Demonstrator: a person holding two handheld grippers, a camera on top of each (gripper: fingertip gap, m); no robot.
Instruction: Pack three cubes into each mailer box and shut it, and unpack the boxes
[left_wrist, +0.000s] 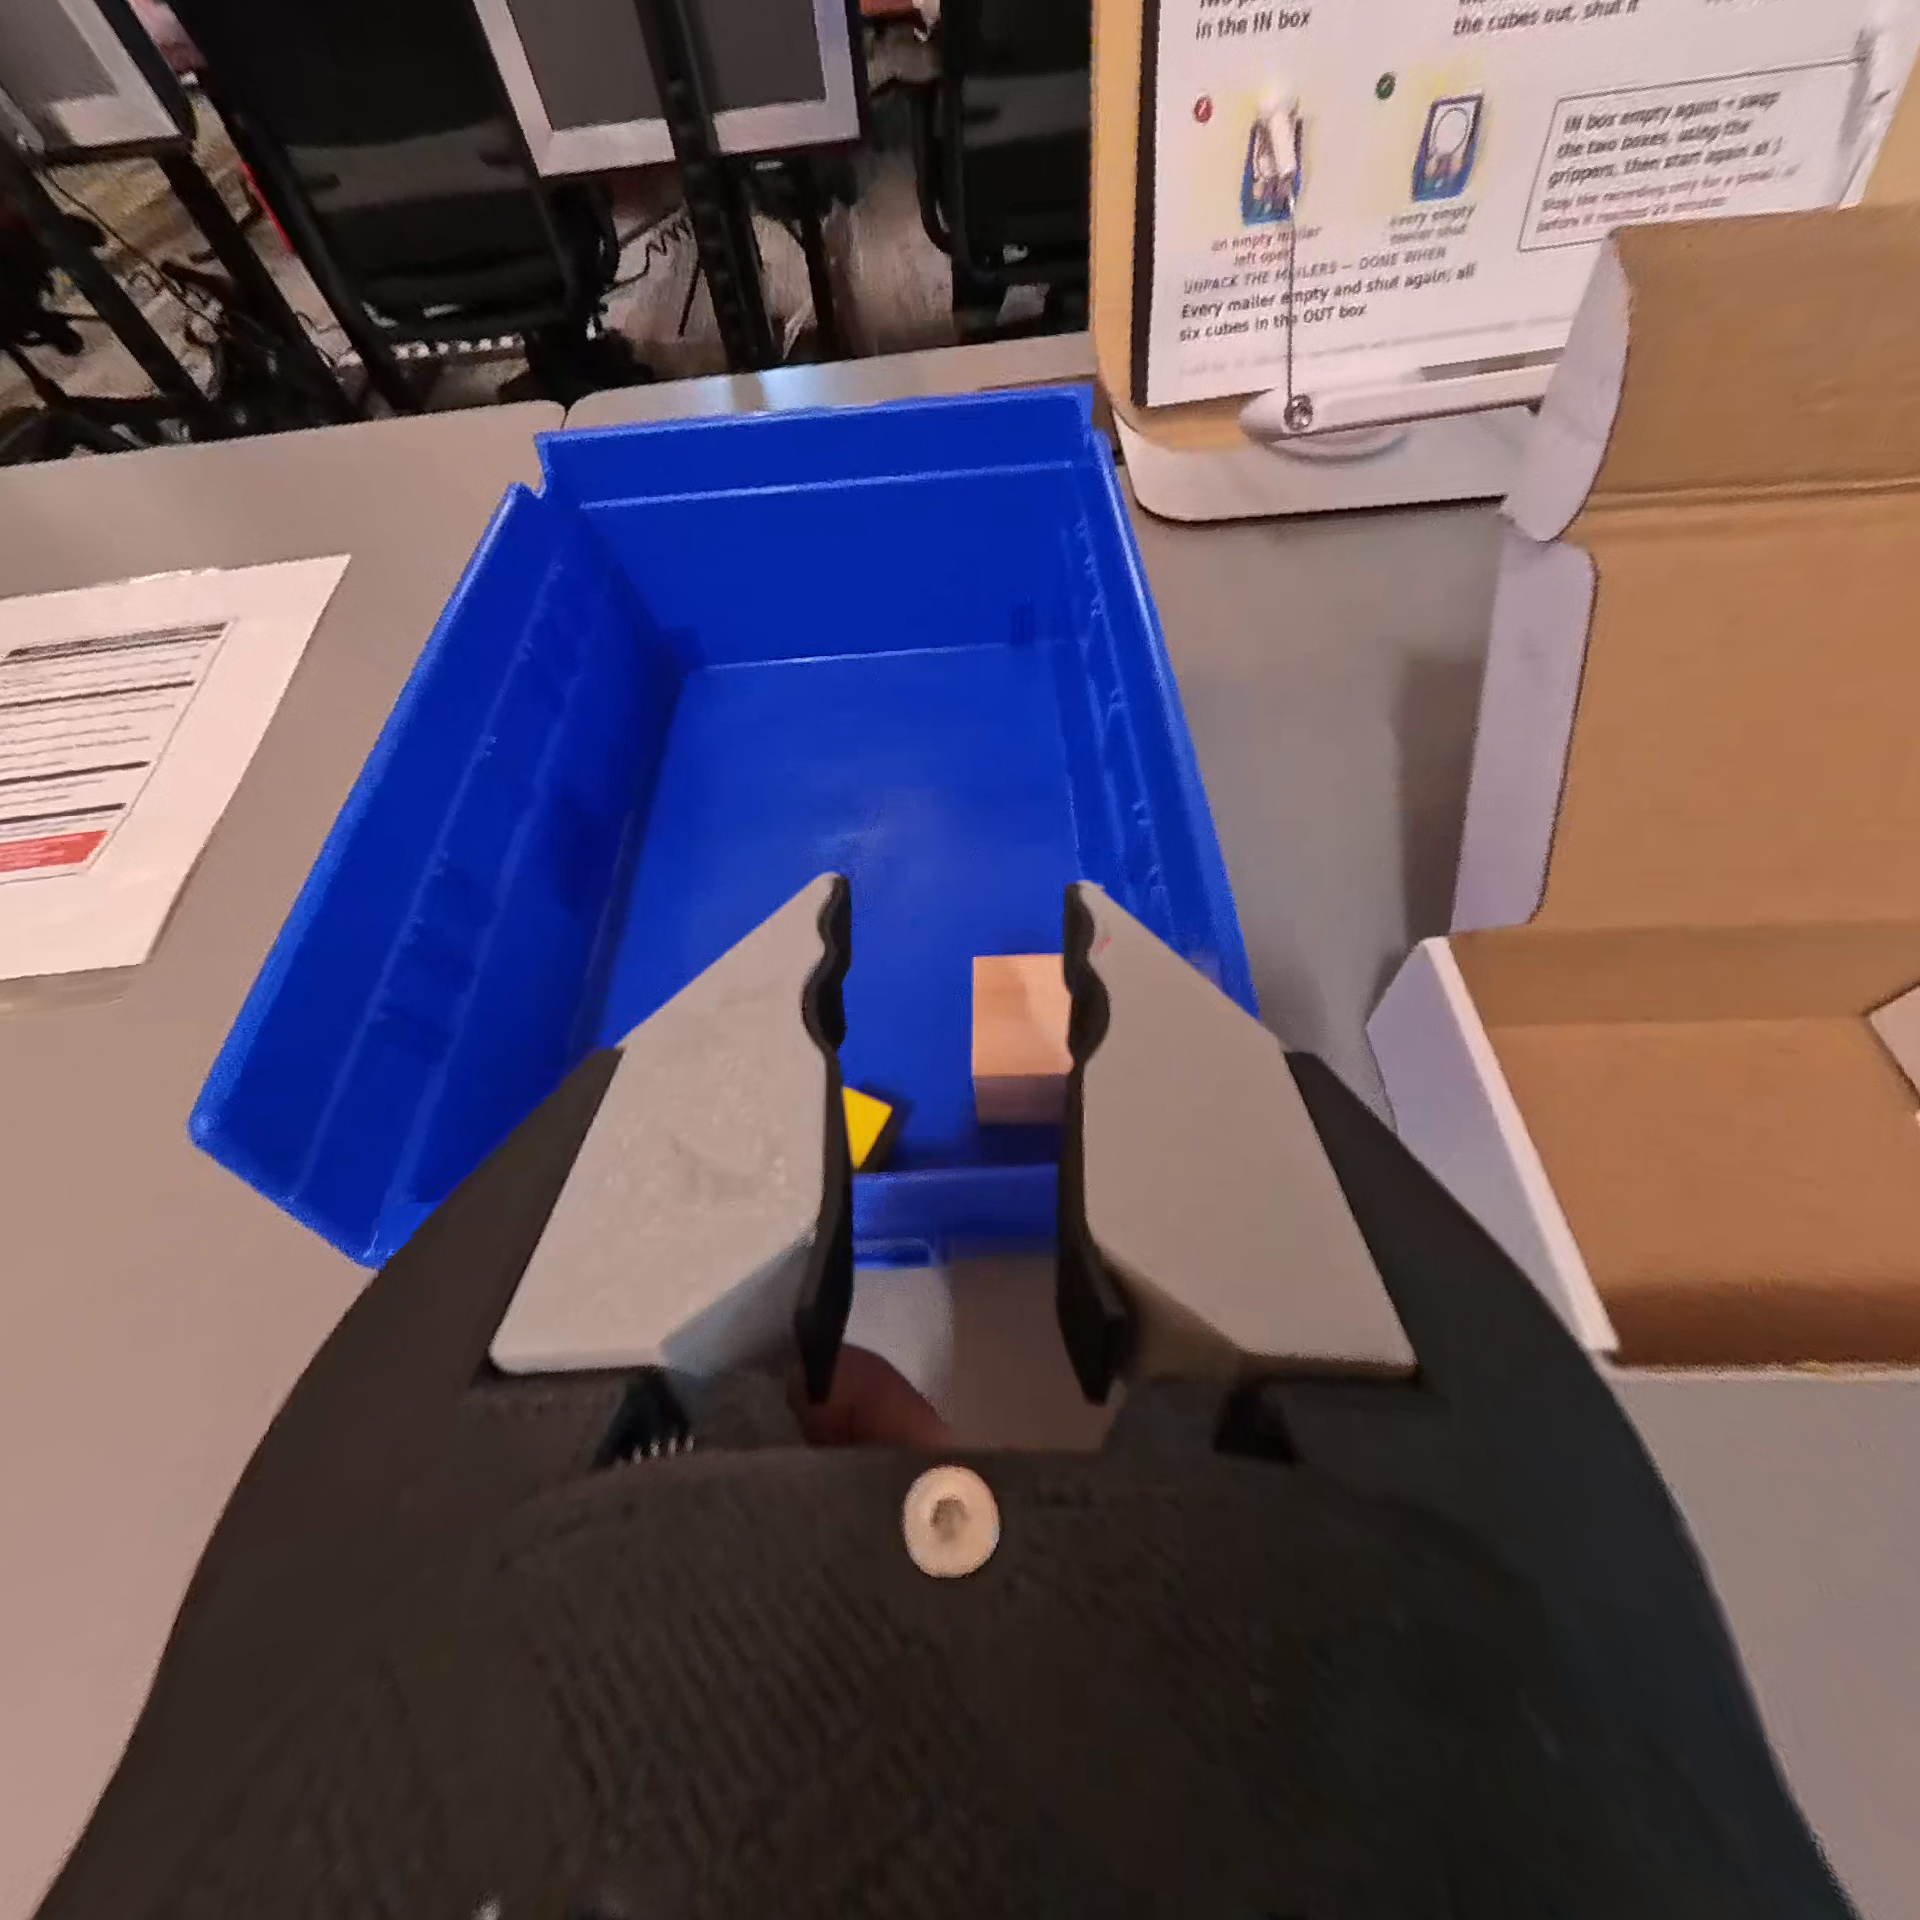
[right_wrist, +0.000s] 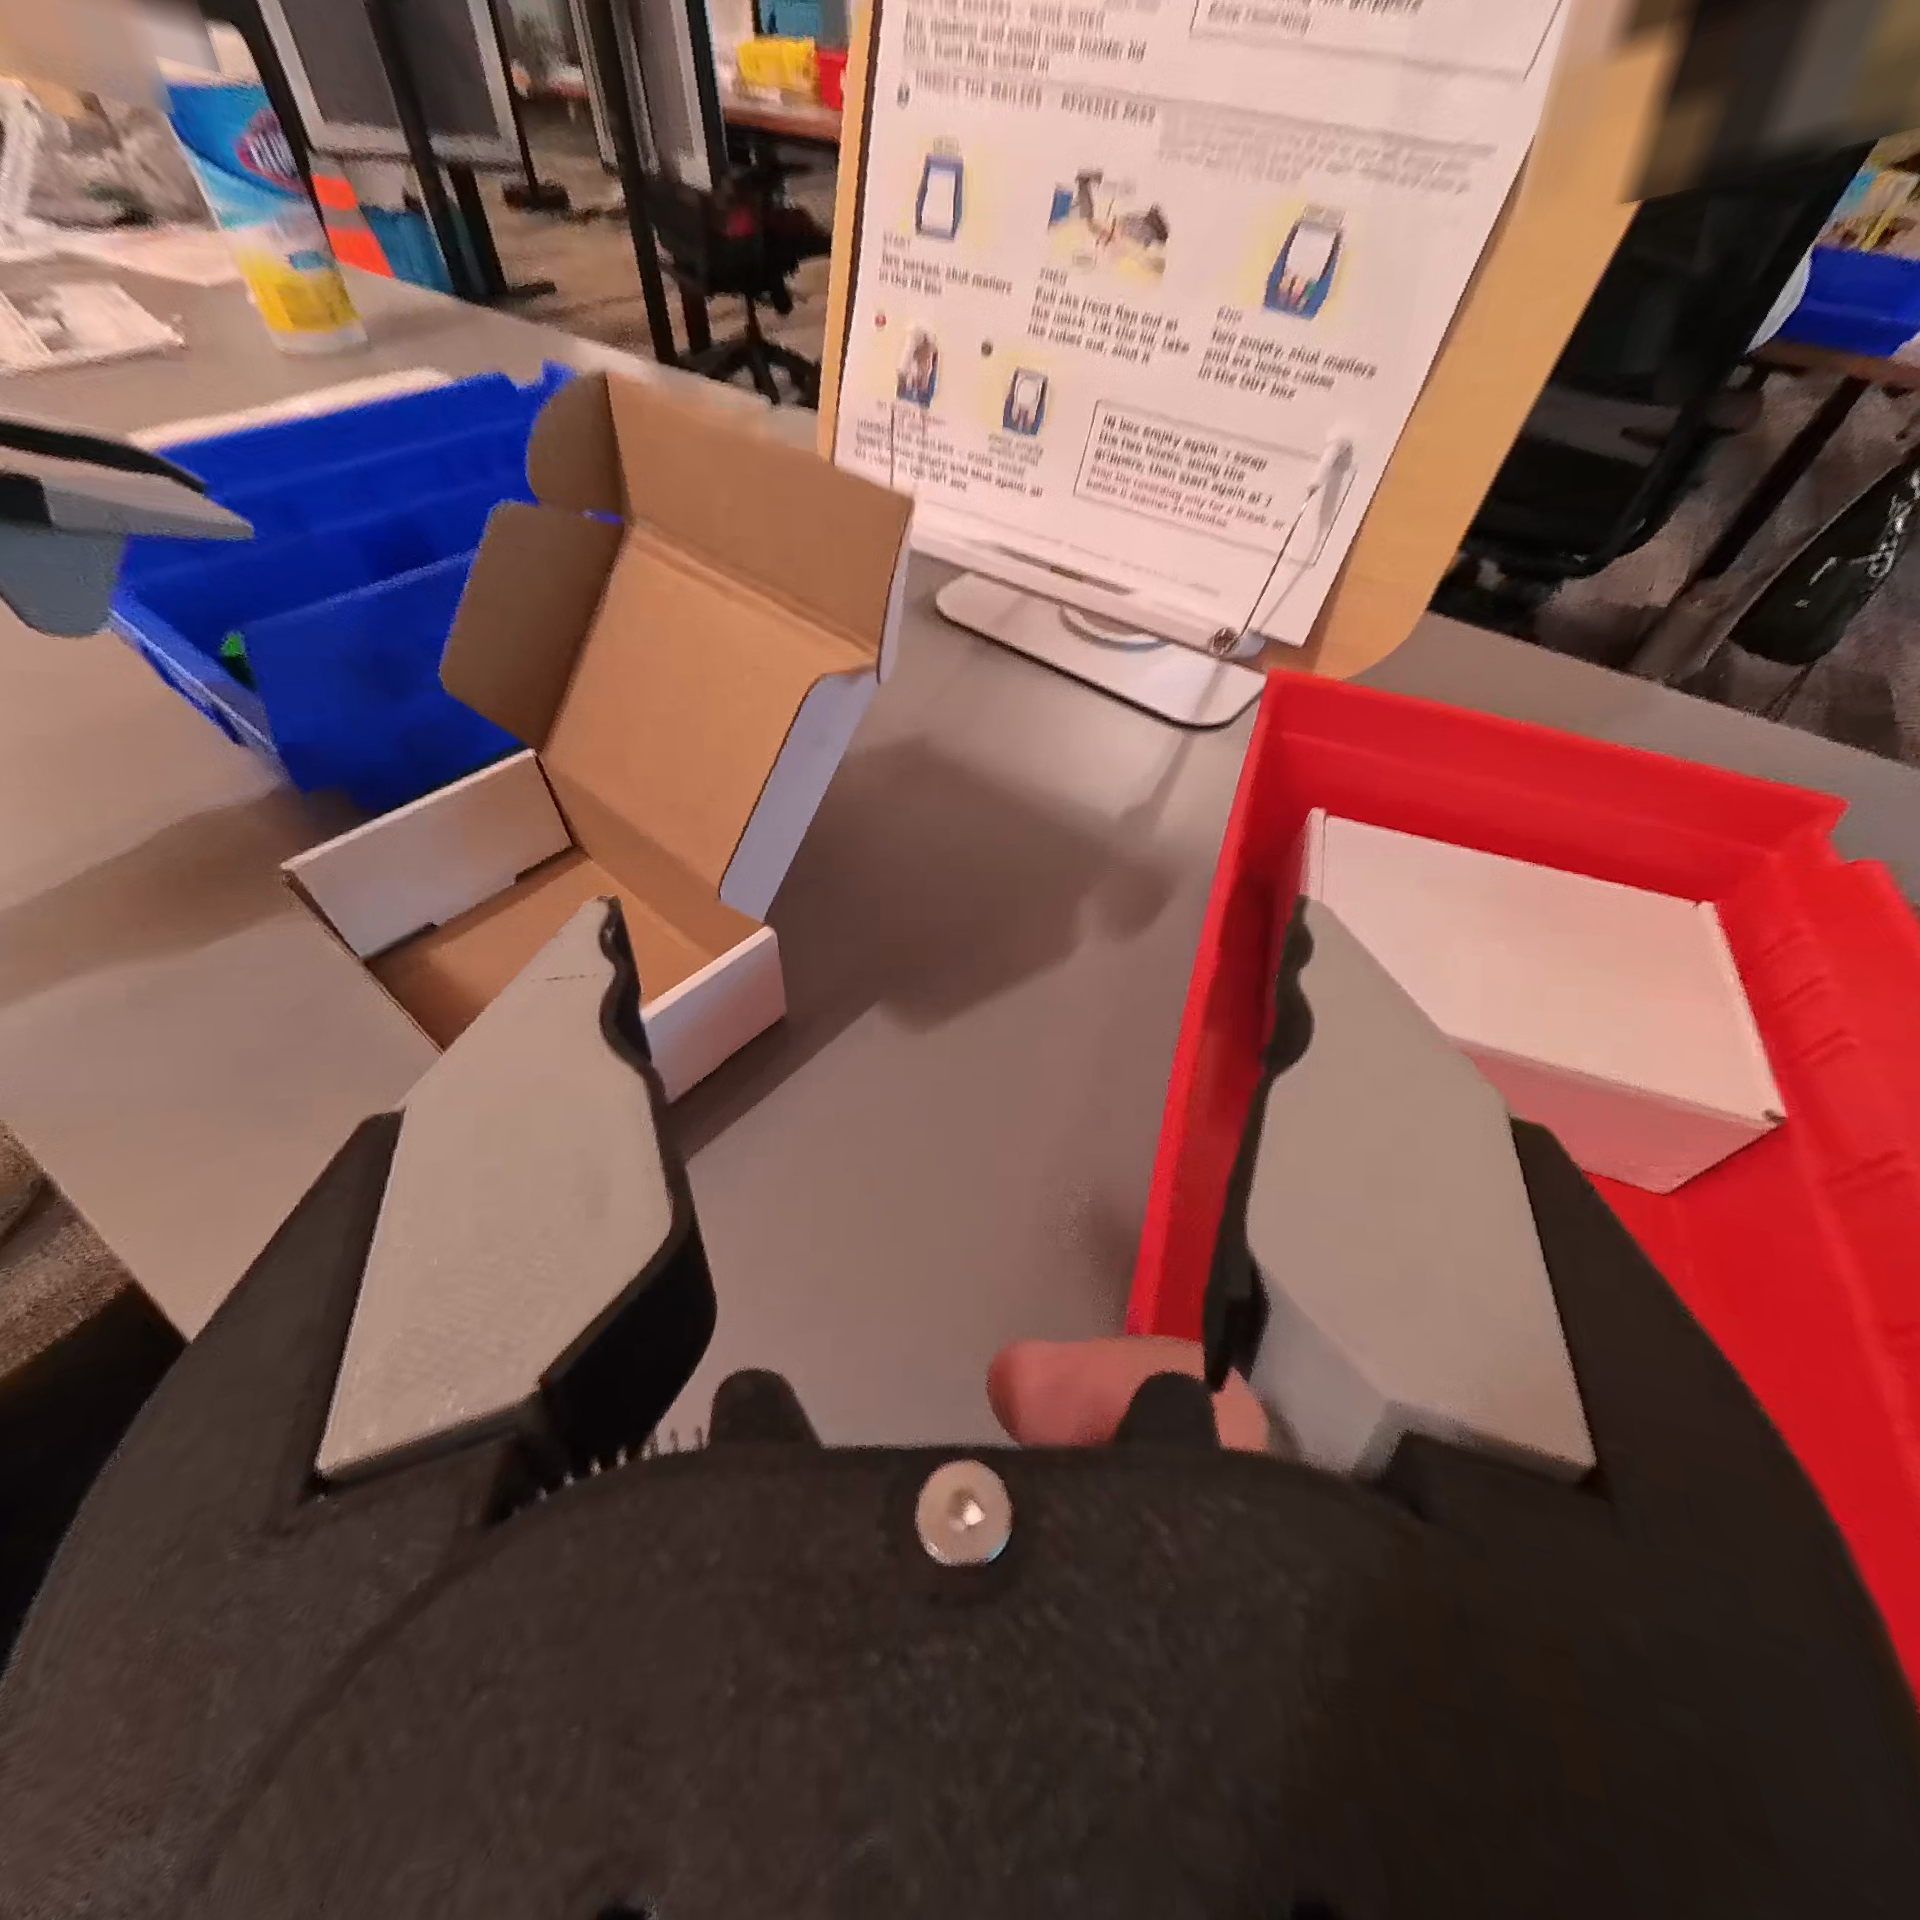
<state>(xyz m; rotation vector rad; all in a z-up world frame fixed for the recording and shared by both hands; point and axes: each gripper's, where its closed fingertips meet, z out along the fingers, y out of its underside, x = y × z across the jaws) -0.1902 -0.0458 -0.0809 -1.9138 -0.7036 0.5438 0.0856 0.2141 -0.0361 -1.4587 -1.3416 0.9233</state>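
**Open mailer on the table, both grippers empty**

Here the open mailer box (right_wrist: 582, 831) sat on the grey table (right_wrist: 987, 935), lid raised and tilted back, brown inside, white outside. No cube showed in the part of its tray that was visible. It stood between the blue bin (right_wrist: 343, 623) on its left and the red bin (right_wrist: 1766, 1299) on its right, apart from the red one. A second mailer box (right_wrist: 1538, 987), white and shut, lay inside the red bin.

In the blue bin (left_wrist: 727, 727), a plain wooden cube (left_wrist: 1018, 1029) rested near the front wall. A yellow cube (left_wrist: 864, 1127) lay just beside it, mostly hidden by a finger.

Left gripper (left_wrist: 951, 925): held over the front end of the blue bin, fingers apart, nothing between them. The open mailer (left_wrist: 1714, 1091) lay to its right.

Right gripper (right_wrist: 951, 935): above bare table, fingers spread wide, holding nothing. One fingertip overlapped the open mailer's near corner, the other the red bin's left wall.

An instruction sheet on a stand (right_wrist: 1174, 312) stood behind the boxes. A printed page (left_wrist: 114, 748) lay left of the blue bin.
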